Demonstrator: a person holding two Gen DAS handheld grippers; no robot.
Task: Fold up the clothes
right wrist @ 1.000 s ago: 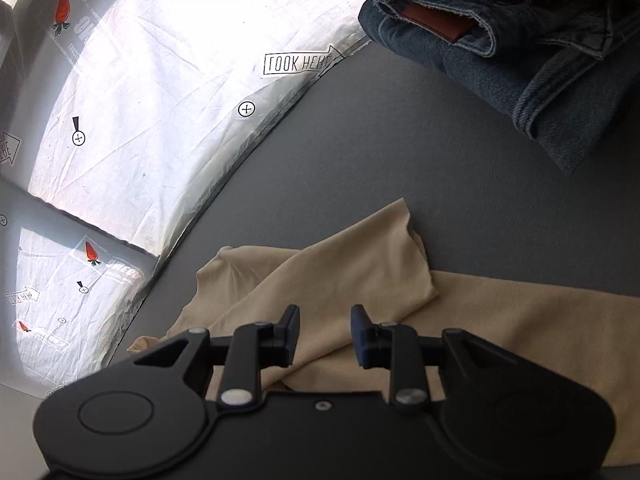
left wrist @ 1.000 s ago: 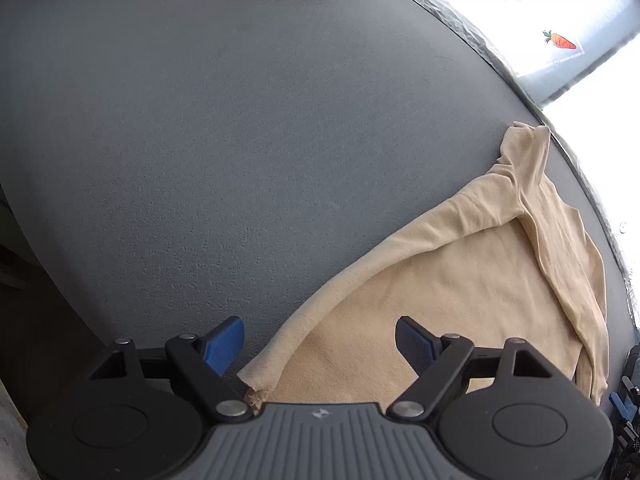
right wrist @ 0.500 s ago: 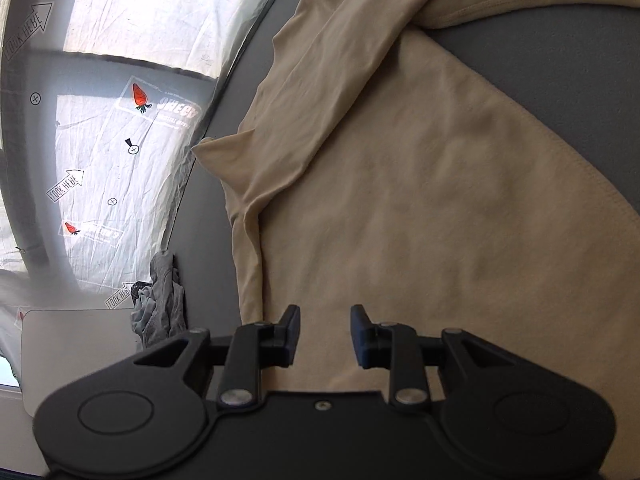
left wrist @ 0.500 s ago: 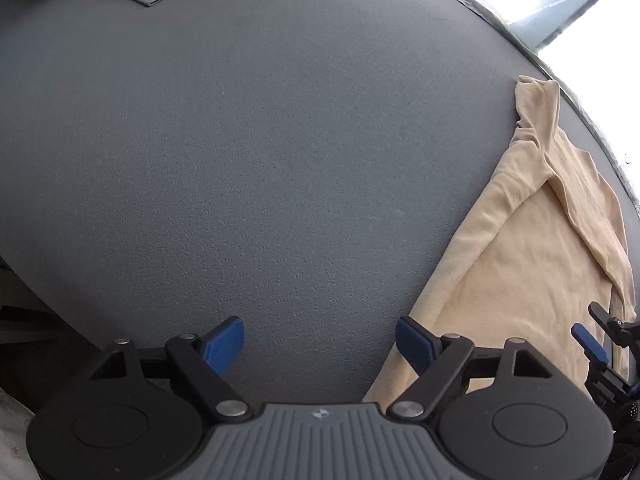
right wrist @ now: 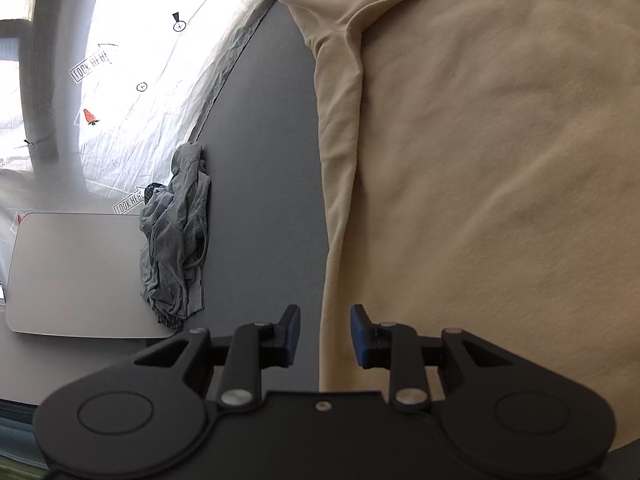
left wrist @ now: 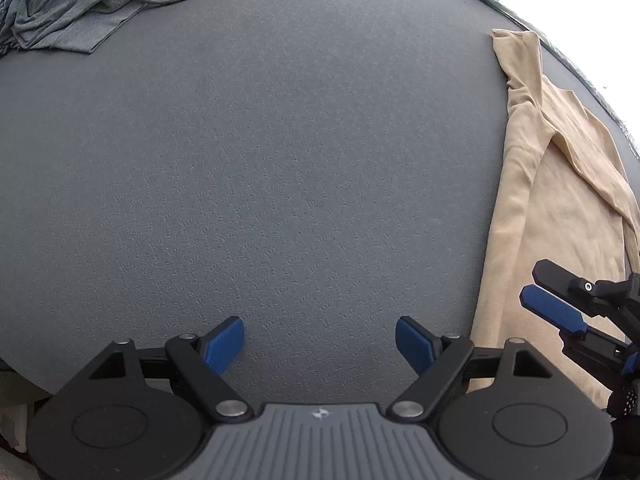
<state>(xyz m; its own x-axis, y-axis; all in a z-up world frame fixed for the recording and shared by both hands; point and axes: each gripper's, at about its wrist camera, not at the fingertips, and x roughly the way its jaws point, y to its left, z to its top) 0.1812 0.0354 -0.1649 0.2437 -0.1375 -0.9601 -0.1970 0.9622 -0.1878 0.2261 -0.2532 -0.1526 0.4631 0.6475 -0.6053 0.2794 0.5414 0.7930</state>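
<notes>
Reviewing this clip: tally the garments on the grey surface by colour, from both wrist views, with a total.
Beige: 1, the beige shirt, spread flat near the edge of the grey surface.
Grey-green: 1, the crumpled grey-green garment, lying apart at the far side.
Total: 2 garments.

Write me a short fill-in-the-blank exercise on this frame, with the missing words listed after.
1. The shirt spread on the grey table is ____ in colour.
2. Between the pads of the left gripper lies only bare ____.
3. The crumpled grey garment lies apart from the shirt, next to a flat ____ board.
4. The right gripper hovers over the shirt's ____, its jaws apart.

Missing words: beige; table; white; edge
</notes>
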